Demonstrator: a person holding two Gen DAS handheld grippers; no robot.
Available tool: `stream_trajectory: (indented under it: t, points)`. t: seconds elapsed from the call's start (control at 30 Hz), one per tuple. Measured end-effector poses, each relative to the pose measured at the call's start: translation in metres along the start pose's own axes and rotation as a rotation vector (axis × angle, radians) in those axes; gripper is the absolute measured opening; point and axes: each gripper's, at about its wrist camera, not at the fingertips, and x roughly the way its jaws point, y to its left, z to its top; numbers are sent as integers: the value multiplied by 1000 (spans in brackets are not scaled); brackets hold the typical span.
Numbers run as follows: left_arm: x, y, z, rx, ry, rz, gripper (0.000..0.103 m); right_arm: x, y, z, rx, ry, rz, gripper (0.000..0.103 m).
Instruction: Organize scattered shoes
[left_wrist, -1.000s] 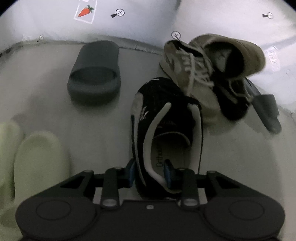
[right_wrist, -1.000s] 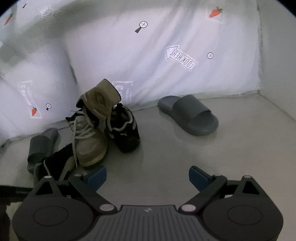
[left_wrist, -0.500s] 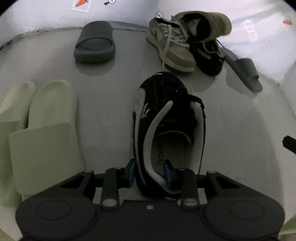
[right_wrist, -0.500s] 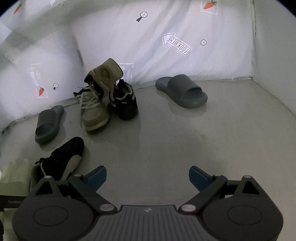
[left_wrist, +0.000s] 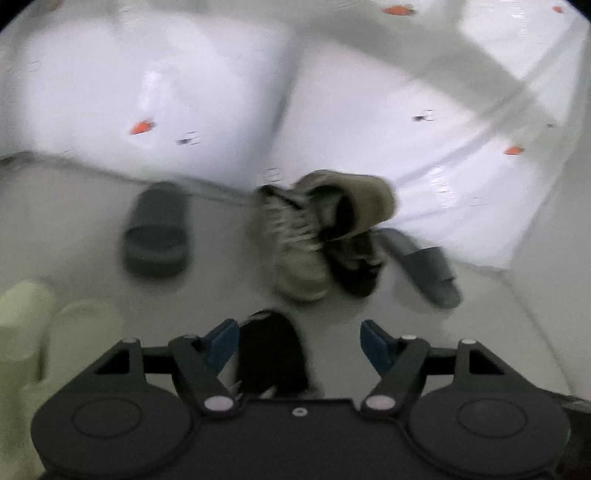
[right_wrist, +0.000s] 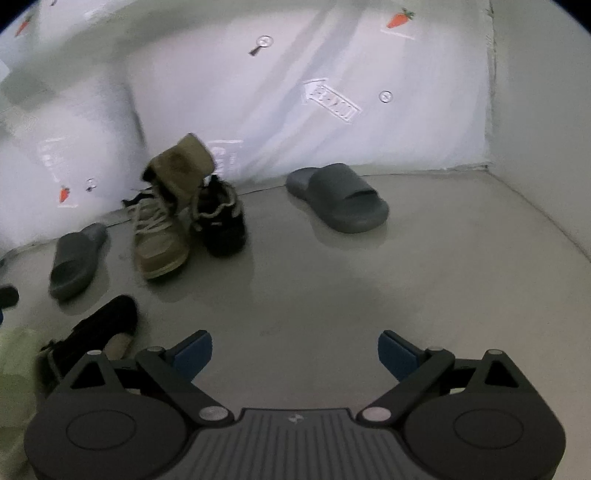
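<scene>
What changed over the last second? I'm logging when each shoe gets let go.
The left gripper let go of the black sneaker: its jaws, shut on the heel before, now stand open, and the shoe lies on the floor beside the pale green slides, away from the pile. The right gripper stayed open and empty. The tan sneakers and both grey slides did not move.

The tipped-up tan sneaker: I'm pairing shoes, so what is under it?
The tipped-up tan sneaker leans on its laced tan mate and a black sneaker. Its underside and anything beneath are hidden.
</scene>
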Motion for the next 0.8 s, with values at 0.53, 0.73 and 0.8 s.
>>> stream_trajectory:
  t: [0.53,0.73,0.8]
  points:
    - [224,-82,71,85,122,-2,74,108,-46,55,7,96,6,97]
    - [278,-87,77,128,99,135,75,128,-26,58,-94,103,46,97]
    - [282,-90,74,146,82,152,75,134,-19,58,-124,108,49,97]
